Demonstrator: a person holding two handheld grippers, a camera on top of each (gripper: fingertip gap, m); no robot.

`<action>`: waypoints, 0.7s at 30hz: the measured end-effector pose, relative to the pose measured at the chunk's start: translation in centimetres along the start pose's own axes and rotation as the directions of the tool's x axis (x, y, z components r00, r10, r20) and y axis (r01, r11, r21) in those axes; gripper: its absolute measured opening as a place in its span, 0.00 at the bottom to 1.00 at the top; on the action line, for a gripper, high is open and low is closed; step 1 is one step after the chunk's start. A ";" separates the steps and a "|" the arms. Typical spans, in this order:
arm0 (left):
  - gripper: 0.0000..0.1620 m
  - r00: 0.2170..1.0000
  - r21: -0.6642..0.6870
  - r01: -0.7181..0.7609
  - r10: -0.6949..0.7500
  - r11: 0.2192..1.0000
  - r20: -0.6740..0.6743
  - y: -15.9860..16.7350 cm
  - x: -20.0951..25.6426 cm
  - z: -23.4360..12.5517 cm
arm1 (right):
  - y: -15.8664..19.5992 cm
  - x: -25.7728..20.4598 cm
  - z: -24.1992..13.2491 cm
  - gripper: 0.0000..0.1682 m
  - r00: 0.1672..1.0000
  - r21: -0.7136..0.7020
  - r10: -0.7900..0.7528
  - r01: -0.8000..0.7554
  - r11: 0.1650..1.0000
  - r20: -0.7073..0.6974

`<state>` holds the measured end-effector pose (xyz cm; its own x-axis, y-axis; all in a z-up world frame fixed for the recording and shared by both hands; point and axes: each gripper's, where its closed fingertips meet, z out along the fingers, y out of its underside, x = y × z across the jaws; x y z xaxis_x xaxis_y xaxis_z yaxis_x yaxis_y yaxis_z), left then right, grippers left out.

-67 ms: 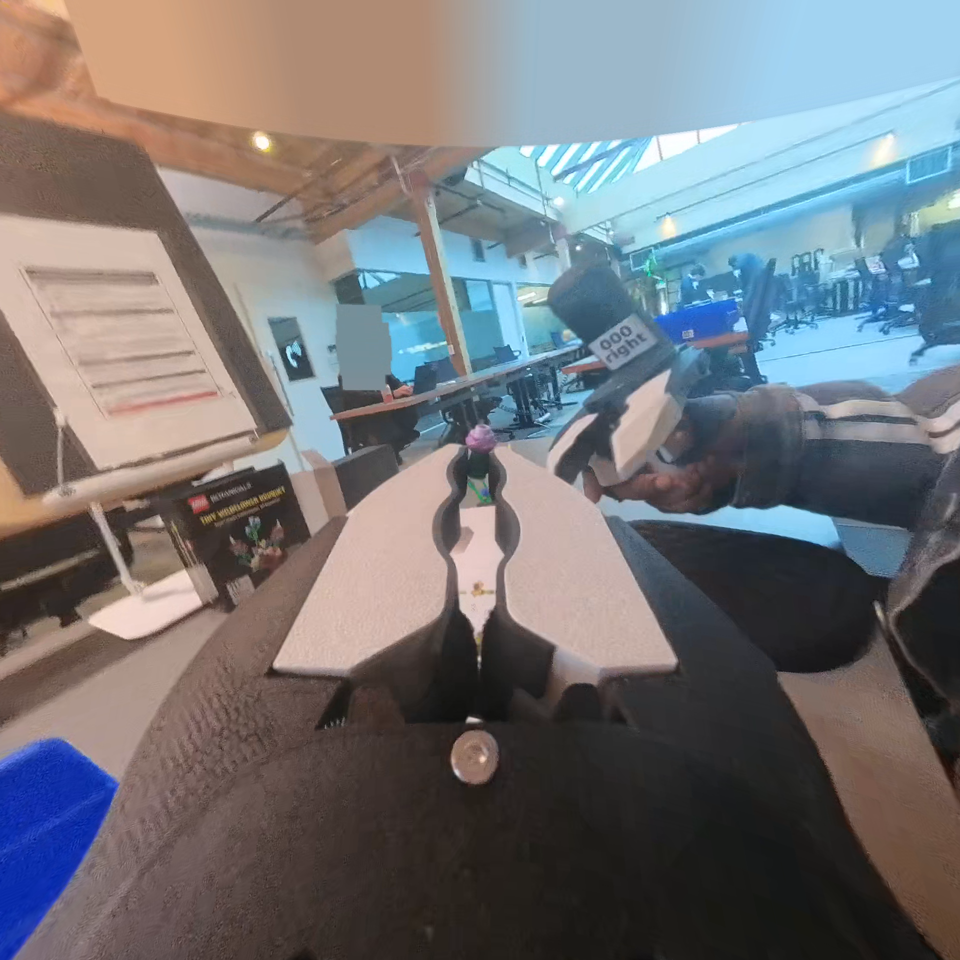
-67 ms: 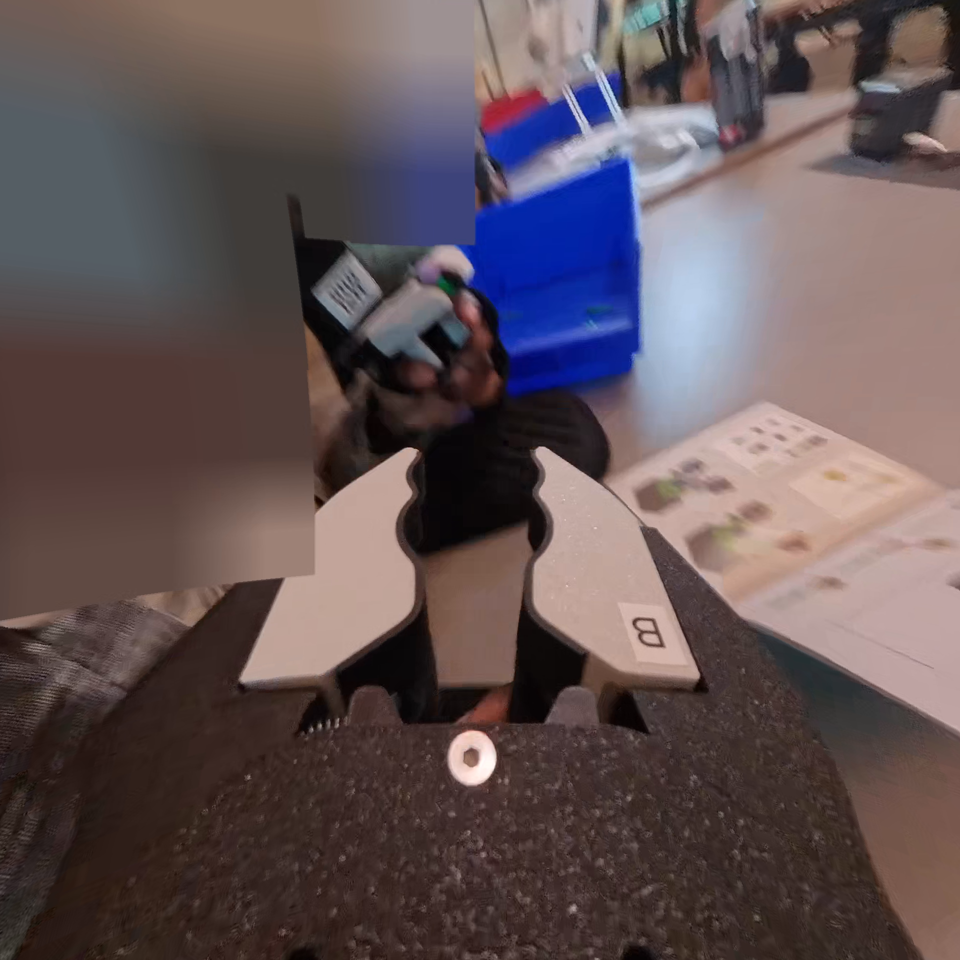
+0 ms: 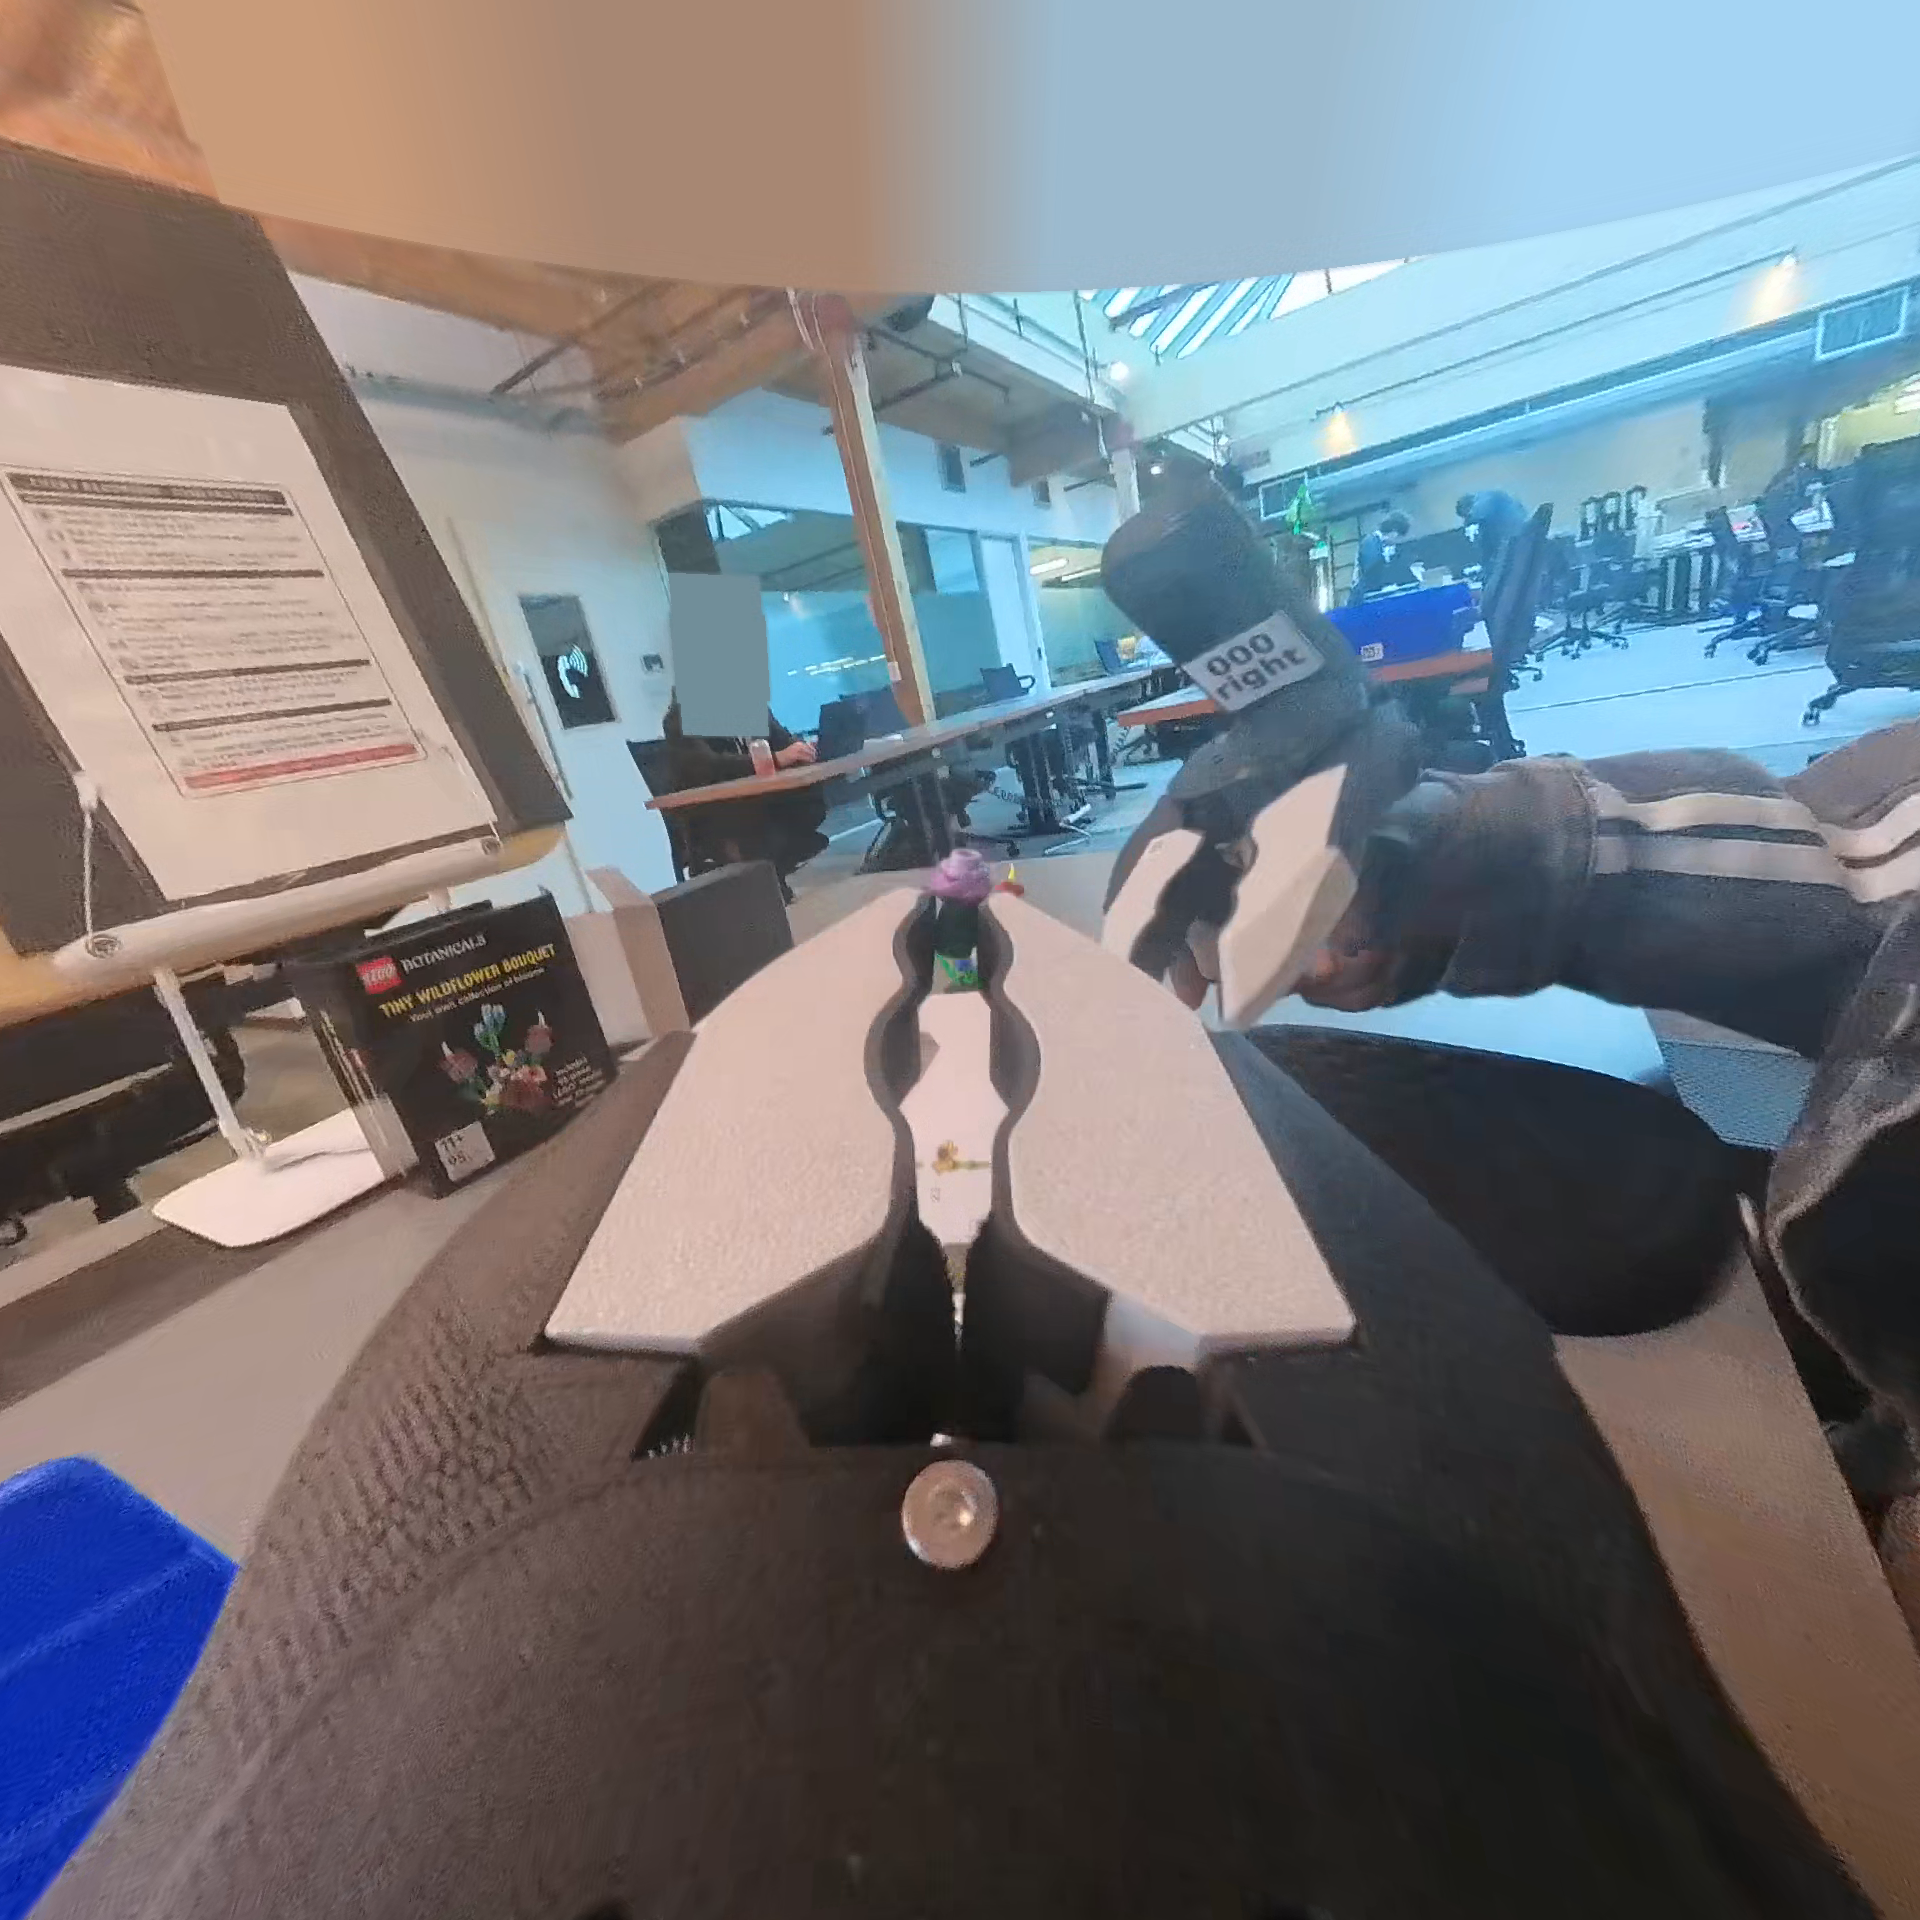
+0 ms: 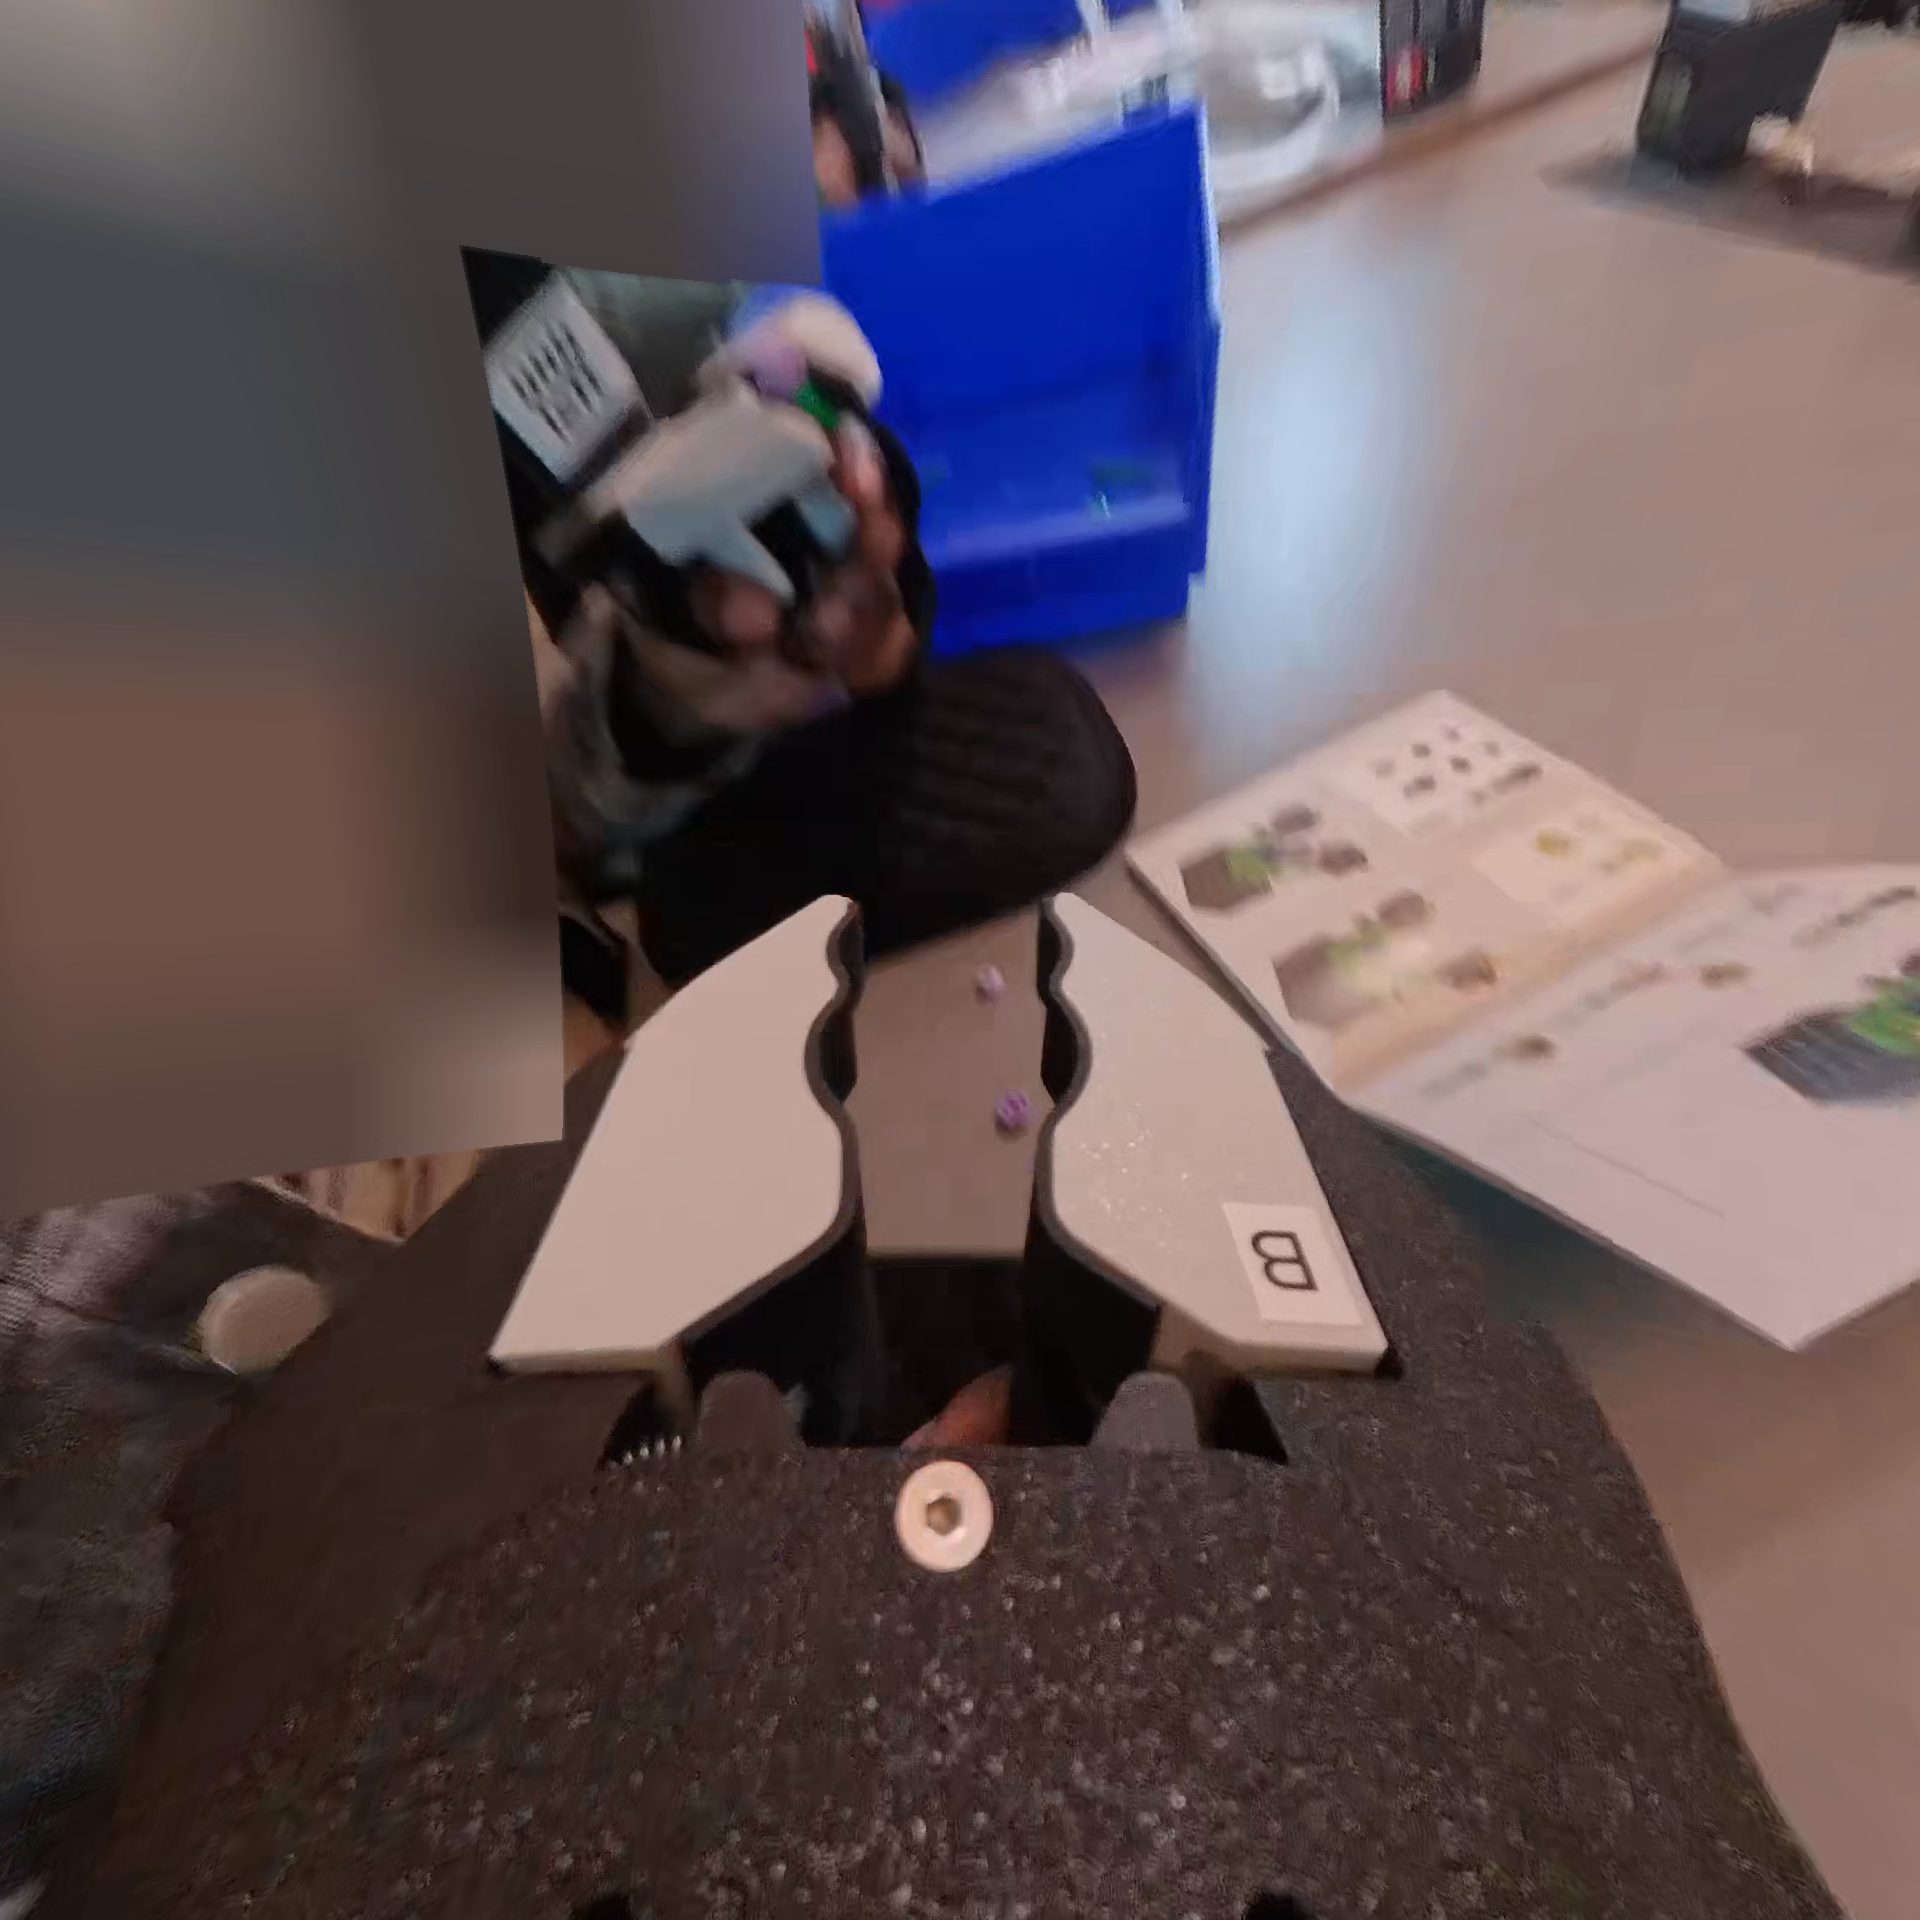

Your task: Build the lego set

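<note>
My left gripper (image 3: 957, 940) is shut on a small lego flower stem (image 3: 957, 909) with a purple top and a green base, held up in the air. It also shows, blurred, in the right wrist view (image 4: 727, 488) with the purple and green piece (image 4: 795, 379) at its tip. My right gripper (image 4: 951, 925) is open and empty. It shows in the left wrist view (image 3: 1216, 935), held by a hand just right of the stem. Two small purple lego pieces (image 4: 1010, 1112) lie on the grey table between the right fingers.
An open instruction booklet (image 4: 1558, 987) lies on the table at right. A blue bin (image 4: 1039, 416) stands behind a black fabric lump (image 4: 935, 790). The black lego box (image 3: 468, 1039) and a sign on a white stand (image 3: 208, 644) are at left.
The right wrist view has dipped toward the table, so the two purple pieces now show between its fingers. The left gripper still holds the stem.
</note>
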<state>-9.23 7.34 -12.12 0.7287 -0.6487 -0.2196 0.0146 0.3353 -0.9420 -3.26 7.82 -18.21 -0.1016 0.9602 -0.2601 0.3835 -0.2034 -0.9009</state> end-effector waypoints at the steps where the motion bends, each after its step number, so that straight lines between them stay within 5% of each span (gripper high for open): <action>1: 0.04 1.000 -0.011 -0.004 0.004 1.000 -0.001 0.2 0.1 0.1 | 1.0 0.2 0.1 0.16 1.000 -0.062 -0.019 0.018 0.998 -0.013; 3: 0.04 1.000 -0.050 0.012 -0.012 0.999 0.000 0.9 0.0 0.2 | 2.6 -0.2 0.5 0.00 0.998 -0.145 -0.056 0.060 0.988 0.033; 8: 0.04 0.997 -0.164 0.069 -0.074 0.984 -0.029 2.9 0.2 0.4 | 5.5 0.7 1.7 0.00 0.991 -0.319 -0.129 0.131 0.938 0.028; 9: 0.04 0.996 -0.182 0.064 -0.073 0.981 -0.042 3.2 0.4 0.5 | 5.9 1.1 1.8 0.10 0.990 -0.358 -0.141 0.135 0.924 0.010; 12: 0.03 0.996 -0.242 0.043 -0.062 0.969 -0.070 4.2 1.0 0.8 | 7.1 0.9 2.5 0.11 0.984 -0.450 -0.168 0.177 0.875 0.059; 21: 0.03 0.988 -0.325 0.036 -0.081 0.945 -0.128 5.5 1.8 1.1 | 8.1 1.3 3.5 0.10 0.963 -0.525 -0.256 0.261 0.810 0.084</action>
<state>-7.07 8.73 -17.41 0.6317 -0.7557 -0.1727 -0.1824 0.0716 -0.9806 -3.50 6.73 -27.05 -0.2731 0.9608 -0.0485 0.7657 0.1866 -0.6156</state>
